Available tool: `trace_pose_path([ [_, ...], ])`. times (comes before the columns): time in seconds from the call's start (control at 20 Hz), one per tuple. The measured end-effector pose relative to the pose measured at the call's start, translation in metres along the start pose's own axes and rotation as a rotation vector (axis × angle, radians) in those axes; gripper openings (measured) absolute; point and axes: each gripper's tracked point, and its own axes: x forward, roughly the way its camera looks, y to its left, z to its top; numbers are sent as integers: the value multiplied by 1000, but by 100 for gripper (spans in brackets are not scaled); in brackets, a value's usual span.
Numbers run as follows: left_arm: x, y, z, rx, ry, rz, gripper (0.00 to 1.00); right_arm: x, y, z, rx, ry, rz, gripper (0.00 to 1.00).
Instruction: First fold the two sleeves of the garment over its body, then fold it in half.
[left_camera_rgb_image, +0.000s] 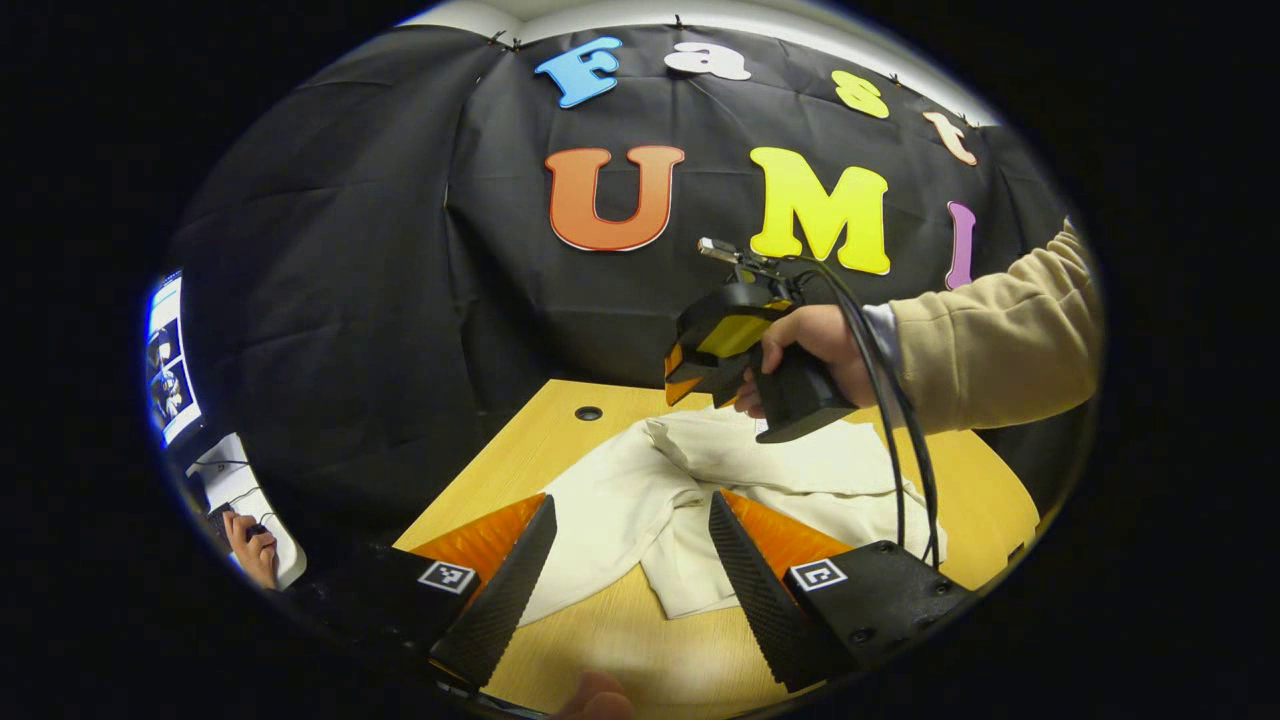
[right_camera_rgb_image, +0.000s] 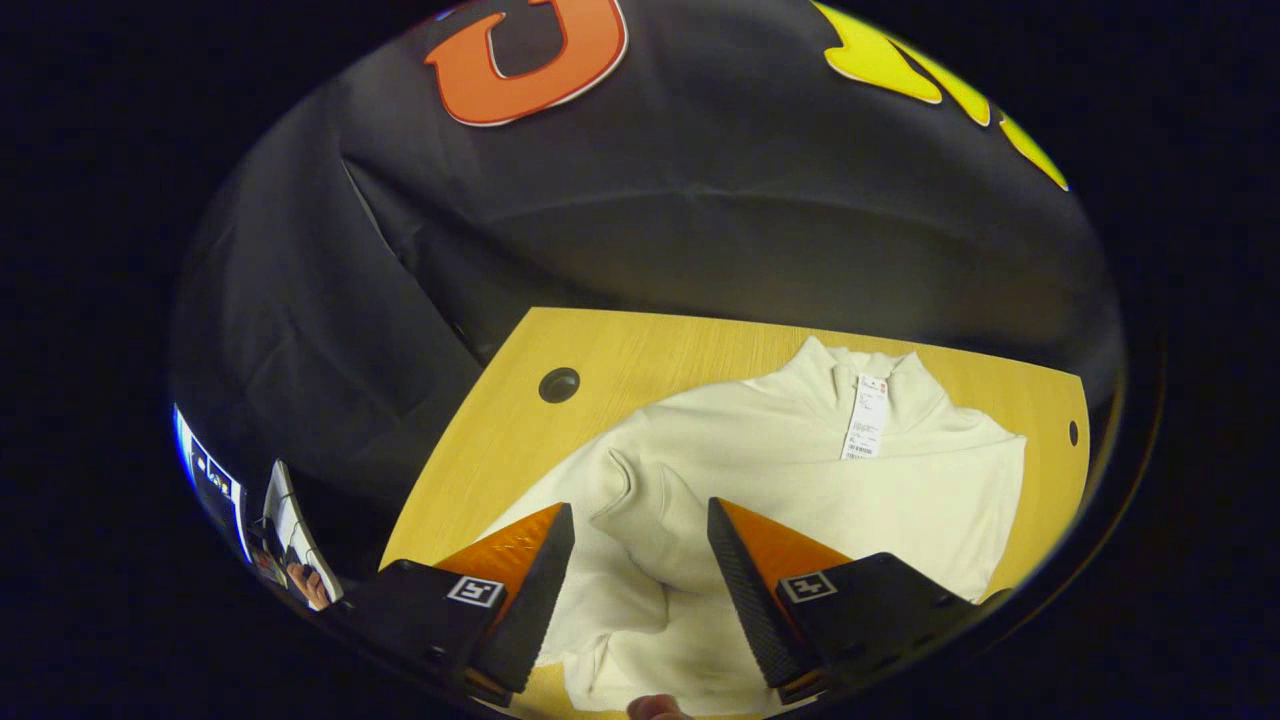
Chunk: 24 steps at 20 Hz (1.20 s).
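A cream long-sleeved garment (right_camera_rgb_image: 800, 480) lies flat on the wooden table (right_camera_rgb_image: 640, 350), collar and white tag (right_camera_rgb_image: 866, 417) toward the far wall. One sleeve lies folded across its body (left_camera_rgb_image: 780, 455). My left gripper (left_camera_rgb_image: 632, 510) hovers open above the garment's near part, nothing between its fingers. My right gripper (right_camera_rgb_image: 640, 520) is also open, above the folded sleeve area. In the left gripper view the right gripper (left_camera_rgb_image: 720, 350) shows farther off, held by a hand in a beige sleeve (left_camera_rgb_image: 990, 340), raised over the garment.
The table has a round cable hole (right_camera_rgb_image: 559, 384) at its far left and a smaller one (right_camera_rgb_image: 1072, 432) at the right edge. Black cloth wall stands behind. A monitor (left_camera_rgb_image: 168, 360) and another person's hand (left_camera_rgb_image: 252, 548) are at the far left.
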Motion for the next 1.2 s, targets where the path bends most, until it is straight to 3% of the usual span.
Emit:
trace_pose_path([
  [0.1,-1,6,-3,-7,12,35,98,-27,-14,13,-25,-45,-17,98],
  [0.15,-3,10,-4,-20,20,56,98,-42,-22,18,-24,-69,-31,94],
  [0.4,-3,57,-31,-108,65,182,98,-124,-75,31,71,-142,-25,98],
  [0.6,-3,93,-42,-129,80,282,98,-191,-140,12,84,-181,-64,94],
  [0.7,-1,118,-54,-125,93,333,98,-217,-172,-4,98,-177,-98,97],
  [0.9,2,162,-78,-123,135,438,98,-261,-191,-29,154,-166,-81,97],
  [1.2,-4,199,-139,-207,276,542,98,-327,-214,-42,103,-334,-159,93],
])
